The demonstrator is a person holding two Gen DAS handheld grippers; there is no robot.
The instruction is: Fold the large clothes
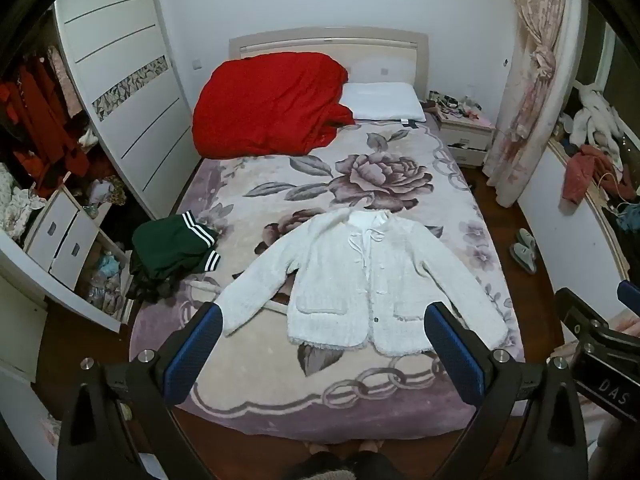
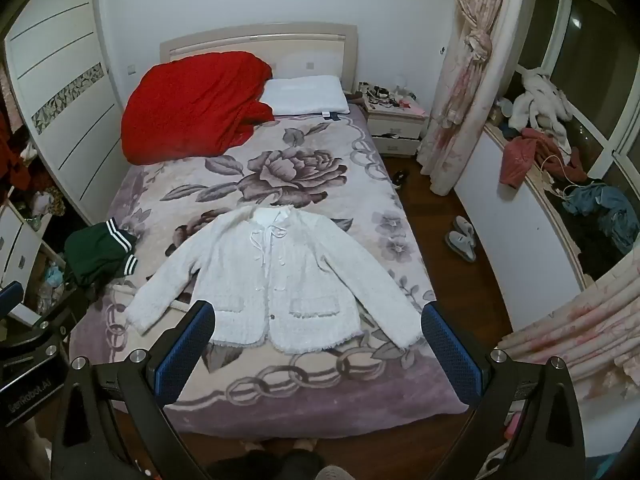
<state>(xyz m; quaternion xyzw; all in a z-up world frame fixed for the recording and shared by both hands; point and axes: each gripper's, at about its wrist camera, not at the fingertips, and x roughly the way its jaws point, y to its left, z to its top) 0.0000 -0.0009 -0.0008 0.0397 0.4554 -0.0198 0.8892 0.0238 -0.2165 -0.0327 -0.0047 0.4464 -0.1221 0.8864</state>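
Left wrist view shows a fluffy white cardigan (image 1: pixel 360 280) spread flat and front-up on the flowered blanket (image 1: pixel 360 384) of the bed, near its foot end, collar toward the headboard and both sleeves angled outward and down; the right wrist view shows the same cardigan (image 2: pixel 280 280) lying the same way. Both grippers hang above the foot of the bed, apart from the cloth: the left gripper (image 1: pixel 324 320) has its blue-padded jaws spread wide with nothing between them, and the right gripper (image 2: pixel 318 320) is likewise wide apart and empty. Just beside the cardigan's sleeve, at the bed's edge nearest the wardrobe, sits a bunched green garment with white stripes (image 1: pixel 172 248). Farther up the bed lie a heaped red quilt (image 1: pixel 268 104) and a white pillow (image 1: pixel 384 102) against the headboard. Off the bed, a pair of slippers (image 2: pixel 462 238) rests on the wooden floor, near the tied-back curtain (image 2: pixel 464 80) and a nightstand (image 2: pixel 394 124).
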